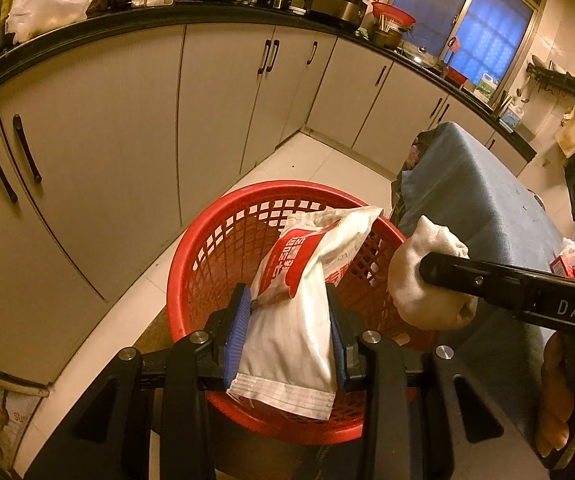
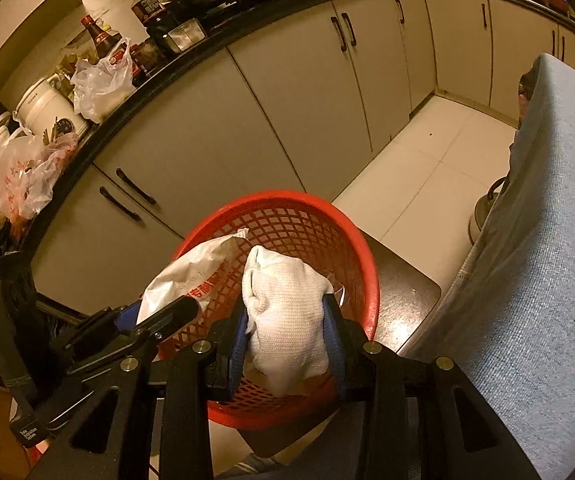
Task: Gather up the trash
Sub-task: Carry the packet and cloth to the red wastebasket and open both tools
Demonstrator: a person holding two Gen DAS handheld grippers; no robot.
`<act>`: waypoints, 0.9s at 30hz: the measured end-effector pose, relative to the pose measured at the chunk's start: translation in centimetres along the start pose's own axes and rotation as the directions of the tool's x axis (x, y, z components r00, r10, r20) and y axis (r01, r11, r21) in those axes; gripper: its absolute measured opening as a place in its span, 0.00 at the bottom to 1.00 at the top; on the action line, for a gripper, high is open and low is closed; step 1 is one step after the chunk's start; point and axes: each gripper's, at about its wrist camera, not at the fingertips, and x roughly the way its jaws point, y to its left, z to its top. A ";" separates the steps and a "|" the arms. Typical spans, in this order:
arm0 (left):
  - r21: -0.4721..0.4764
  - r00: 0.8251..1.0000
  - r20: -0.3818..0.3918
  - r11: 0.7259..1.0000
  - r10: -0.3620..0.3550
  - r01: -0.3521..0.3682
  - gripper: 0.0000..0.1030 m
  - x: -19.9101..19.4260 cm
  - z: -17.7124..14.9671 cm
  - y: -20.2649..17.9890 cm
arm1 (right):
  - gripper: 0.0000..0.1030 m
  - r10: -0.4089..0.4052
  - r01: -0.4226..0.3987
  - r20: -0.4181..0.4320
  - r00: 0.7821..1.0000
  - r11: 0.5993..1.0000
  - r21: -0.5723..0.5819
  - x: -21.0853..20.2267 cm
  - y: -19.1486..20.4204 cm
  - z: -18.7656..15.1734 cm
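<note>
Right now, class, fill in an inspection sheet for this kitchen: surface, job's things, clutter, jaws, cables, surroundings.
Surface: pale tiled floor; red mesh basket stands on it.
Job's things: white-and-red packet and white crumpled cloth, both held over the basket.
Clutter: plastic bags, bottles, pans on the black counter.
Jaws: left gripper shut on the packet; right gripper shut on the cloth.
Cables: nothing seen.
Surroundings: beige cabinets, window, blue-covered table.

A red lattice-patterned basket (image 1: 223, 248) is seen; a white packet (image 1: 299, 320) bears a red label; a white knitted cloth (image 2: 287, 316) is shown; blue pads (image 1: 237, 332) are fitted.
</note>
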 end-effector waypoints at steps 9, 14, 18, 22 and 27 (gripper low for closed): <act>-0.004 1.000 0.002 1.000 -0.006 0.006 0.35 -0.1 0.1 0.0 | 0.41 0.006 -0.006 0.000 1.000 1.000 0.003 -0.1 0.1 0.1; -0.009 1.000 0.020 1.000 -0.024 0.024 0.36 -0.9 0.0 -0.1 | 0.42 0.025 -0.026 0.009 1.000 0.999 0.019 -0.3 -0.1 0.1; -0.005 0.999 0.029 0.999 -0.033 0.034 0.37 -1.3 0.1 -0.4 | 0.42 0.033 -0.034 0.013 0.999 0.999 0.027 -0.4 -0.1 0.1; -0.009 0.999 0.033 0.999 -0.034 0.034 0.40 -1.6 0.2 -0.6 | 0.46 0.052 -0.053 0.020 0.998 0.998 0.040 -0.6 -0.4 0.2; -0.018 0.998 0.046 0.999 -0.038 0.039 0.41 -2.4 0.2 -0.5 | 0.51 0.072 -0.074 0.043 0.997 0.996 0.053 -1.0 -0.4 0.2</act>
